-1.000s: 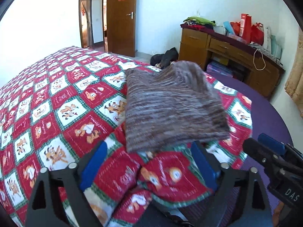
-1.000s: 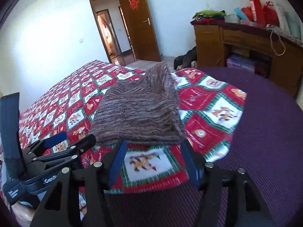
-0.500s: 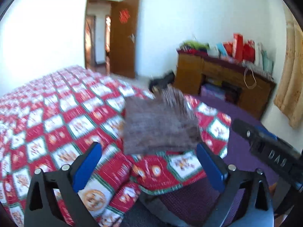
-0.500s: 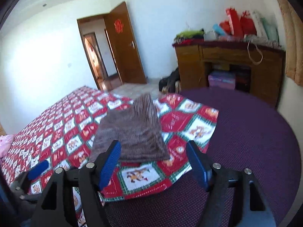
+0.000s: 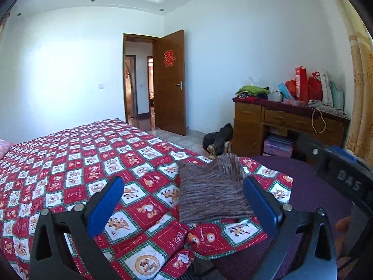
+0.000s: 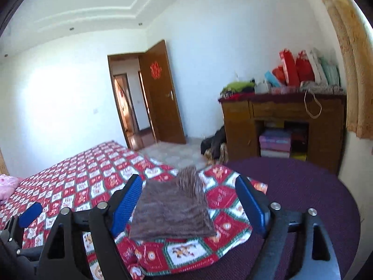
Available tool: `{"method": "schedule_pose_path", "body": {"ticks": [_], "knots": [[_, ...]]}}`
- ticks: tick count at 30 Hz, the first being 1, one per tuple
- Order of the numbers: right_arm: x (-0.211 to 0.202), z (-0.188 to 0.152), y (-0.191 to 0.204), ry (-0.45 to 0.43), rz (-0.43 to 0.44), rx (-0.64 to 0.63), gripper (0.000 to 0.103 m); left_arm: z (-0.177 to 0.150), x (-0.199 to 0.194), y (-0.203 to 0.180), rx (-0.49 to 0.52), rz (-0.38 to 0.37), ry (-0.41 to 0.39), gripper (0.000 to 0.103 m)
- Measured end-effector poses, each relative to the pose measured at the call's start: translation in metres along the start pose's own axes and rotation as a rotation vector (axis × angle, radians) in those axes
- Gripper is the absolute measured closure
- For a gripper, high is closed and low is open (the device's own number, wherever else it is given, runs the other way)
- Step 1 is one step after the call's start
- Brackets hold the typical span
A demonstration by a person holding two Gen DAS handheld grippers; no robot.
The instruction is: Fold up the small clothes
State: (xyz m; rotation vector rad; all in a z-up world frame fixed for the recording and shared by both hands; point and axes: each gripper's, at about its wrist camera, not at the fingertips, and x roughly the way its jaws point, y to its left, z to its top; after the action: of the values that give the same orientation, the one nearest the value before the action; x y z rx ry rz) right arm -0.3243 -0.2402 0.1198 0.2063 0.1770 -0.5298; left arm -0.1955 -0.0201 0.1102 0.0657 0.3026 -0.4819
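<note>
A folded brown knit garment (image 5: 211,190) lies on the corner of the red patterned bedspread (image 5: 93,163). It also shows in the right wrist view (image 6: 172,207). My left gripper (image 5: 184,200) is open and empty, raised above the bed on the near side of the garment. My right gripper (image 6: 188,200) is open and empty too, raised and back from the garment. The right gripper's body shows at the right edge of the left wrist view (image 5: 338,175). The left gripper shows at the lower left of the right wrist view (image 6: 25,221).
A purple sheet (image 6: 303,198) lies bare to the right of the bedspread's corner. A wooden desk (image 5: 286,126) with bags and clothes stands by the far wall. Dark clothing (image 5: 218,137) lies on the floor. An open door (image 5: 169,81) is beyond the bed.
Both grippers have lifted up and pulled back from the garment, so it looks smaller and lower in both views. The garment has stayed folded in place.
</note>
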Motion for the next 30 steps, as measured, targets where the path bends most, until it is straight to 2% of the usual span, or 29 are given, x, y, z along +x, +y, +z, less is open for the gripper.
{"method": "schedule_pose_path", "body": {"ticks": [5, 10, 30], "knots": [[-0.012, -0.003, 0.006, -0.069, -0.032, -0.066, 0.013, 0.003, -0.001, -0.001, -0.02, 0.038, -0.005, 0.0], [-0.014, -0.005, 0.006, -0.082, -0.04, -0.063, 0.012, 0.0, 0.0, -0.008, 0.025, 0.1, -0.002, 0.0], [-0.015, -0.012, 0.007, -0.07, -0.053, -0.046, 0.012, -0.001, -0.002, -0.011, 0.058, 0.117, 0.008, 0.0]]}}
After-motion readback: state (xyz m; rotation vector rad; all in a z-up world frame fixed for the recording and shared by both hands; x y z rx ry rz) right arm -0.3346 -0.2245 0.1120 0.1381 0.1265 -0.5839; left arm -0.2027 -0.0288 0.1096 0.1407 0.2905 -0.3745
